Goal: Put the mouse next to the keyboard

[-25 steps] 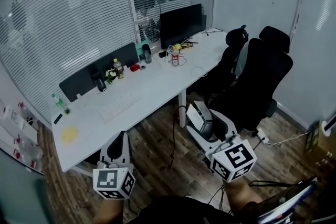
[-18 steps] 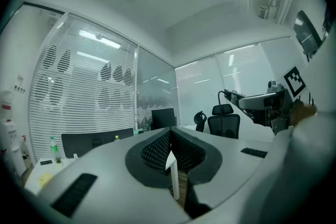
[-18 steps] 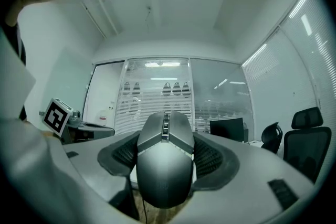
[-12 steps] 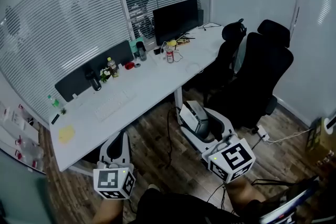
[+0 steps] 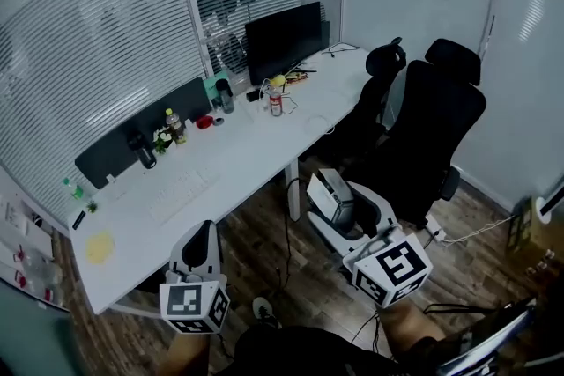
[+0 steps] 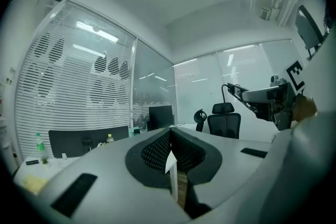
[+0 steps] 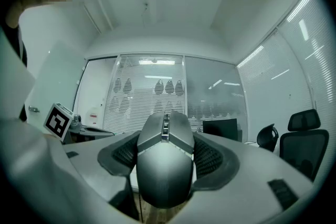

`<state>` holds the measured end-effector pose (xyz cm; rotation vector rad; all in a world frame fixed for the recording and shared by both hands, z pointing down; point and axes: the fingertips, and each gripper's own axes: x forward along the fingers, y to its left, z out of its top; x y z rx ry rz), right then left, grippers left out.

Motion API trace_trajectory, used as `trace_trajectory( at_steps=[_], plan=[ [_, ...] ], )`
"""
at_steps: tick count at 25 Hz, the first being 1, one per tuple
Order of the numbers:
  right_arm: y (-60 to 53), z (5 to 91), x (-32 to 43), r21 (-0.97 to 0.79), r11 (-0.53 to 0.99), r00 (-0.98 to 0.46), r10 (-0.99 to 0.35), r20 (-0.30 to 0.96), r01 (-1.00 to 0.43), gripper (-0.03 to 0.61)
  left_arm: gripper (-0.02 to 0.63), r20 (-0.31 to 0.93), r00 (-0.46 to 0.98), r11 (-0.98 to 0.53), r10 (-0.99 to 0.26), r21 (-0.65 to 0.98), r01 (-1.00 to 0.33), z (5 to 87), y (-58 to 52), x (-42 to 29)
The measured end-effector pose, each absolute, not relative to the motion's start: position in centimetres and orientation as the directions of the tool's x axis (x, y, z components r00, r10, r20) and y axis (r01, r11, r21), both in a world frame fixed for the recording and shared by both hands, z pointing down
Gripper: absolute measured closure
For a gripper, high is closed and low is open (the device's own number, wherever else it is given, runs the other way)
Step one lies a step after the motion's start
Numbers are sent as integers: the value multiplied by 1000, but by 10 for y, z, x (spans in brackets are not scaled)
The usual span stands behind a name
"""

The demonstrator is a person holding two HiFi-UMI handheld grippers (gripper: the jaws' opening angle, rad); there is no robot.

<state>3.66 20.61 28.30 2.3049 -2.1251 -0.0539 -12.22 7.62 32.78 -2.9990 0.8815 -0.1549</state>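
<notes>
Transit entry: mouse in hand, placement not yet made.

Head view. We list the following:
- the right gripper, over the wooden floor and clenched on the grey mouse
- the left gripper, pointing toward the desk edge and carrying nothing
- the white desk
- the white keyboard lying on the desk (pale on pale, faint)
- the monitor at the far end

Change noted: across the last second the desk and keyboard have slid leftward and a little lower in frame, while both grippers keep their places at the bottom edge. We judge that the person is walking up with the load, so the approach is advancing. Mouse and keyboard are still well apart.

Left gripper view. The left gripper has its jaws pressed together with nothing between them. The desk shows beyond.

Right gripper view. The right gripper has its pads against both flanks of the mouse, whose scroll wheel shows at the top. We judge the hold secure. Remaining steps: reach the desk and set the mouse down just beside the keyboard.
</notes>
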Motion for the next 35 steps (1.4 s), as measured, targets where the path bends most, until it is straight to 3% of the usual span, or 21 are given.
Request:
trace_trajectory(
  at_steps=[22, 35],
  plan=[
    [27, 286, 59, 16, -159, 160, -986, 41, -987, 284, 584, 84, 889, -891, -450, 20, -453, 326, -116, -89],
    [-53, 293, 61, 5, -147, 147, -987, 60, -989, 284, 584, 67, 869, -870, -491, 13, -493, 329, -190, -102]
  ],
)
